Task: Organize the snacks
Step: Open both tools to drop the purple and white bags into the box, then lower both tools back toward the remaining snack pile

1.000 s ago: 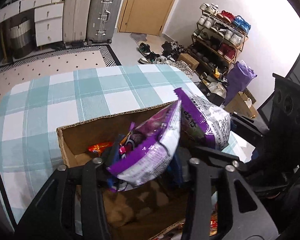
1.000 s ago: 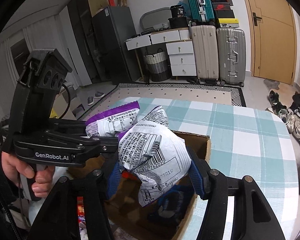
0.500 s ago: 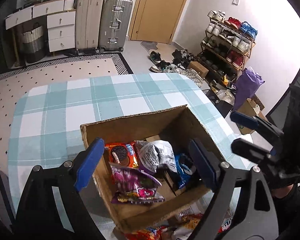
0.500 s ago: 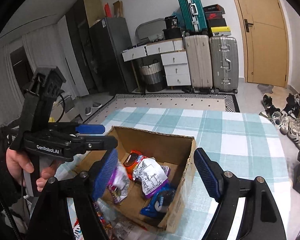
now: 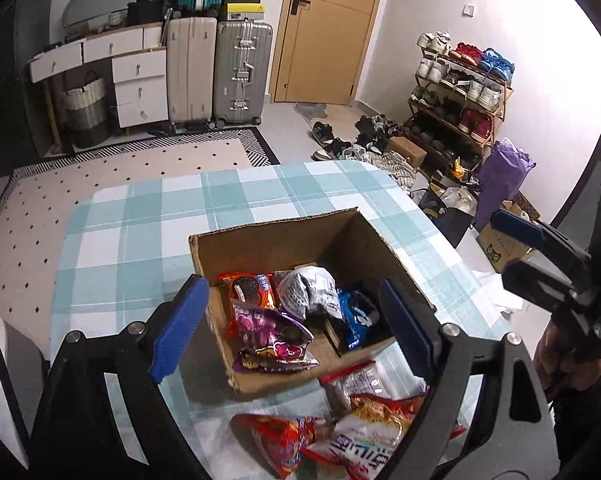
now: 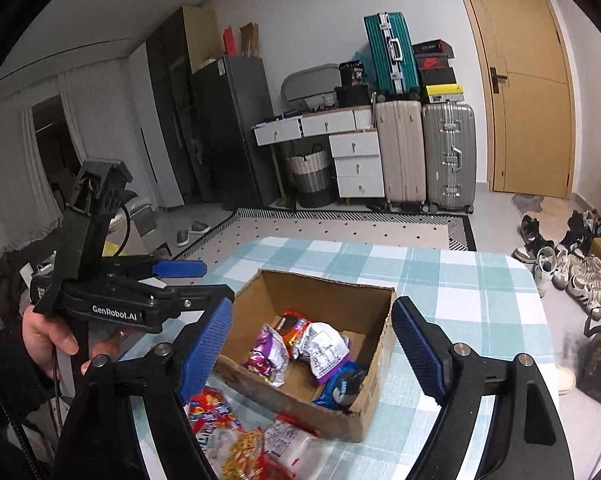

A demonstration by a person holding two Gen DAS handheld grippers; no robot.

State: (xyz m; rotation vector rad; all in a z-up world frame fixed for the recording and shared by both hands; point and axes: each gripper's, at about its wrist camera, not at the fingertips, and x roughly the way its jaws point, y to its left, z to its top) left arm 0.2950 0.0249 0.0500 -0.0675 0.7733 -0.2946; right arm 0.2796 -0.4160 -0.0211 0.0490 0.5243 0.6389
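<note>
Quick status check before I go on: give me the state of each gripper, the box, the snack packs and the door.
left gripper: open, nothing between its fingers
right gripper: jaws just opening, empty
cardboard box: top open, upright, partly filled
purple snack bag: inside the box, leaning on its near wall
blue cookie pack: inside the box
loose snack packs: on the table, outside the box
door: closed

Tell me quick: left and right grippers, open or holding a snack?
Left gripper: open, nothing between its pads.
Right gripper: open, holding nothing; its jaws have just been opening further above the cardboard box.
</note>
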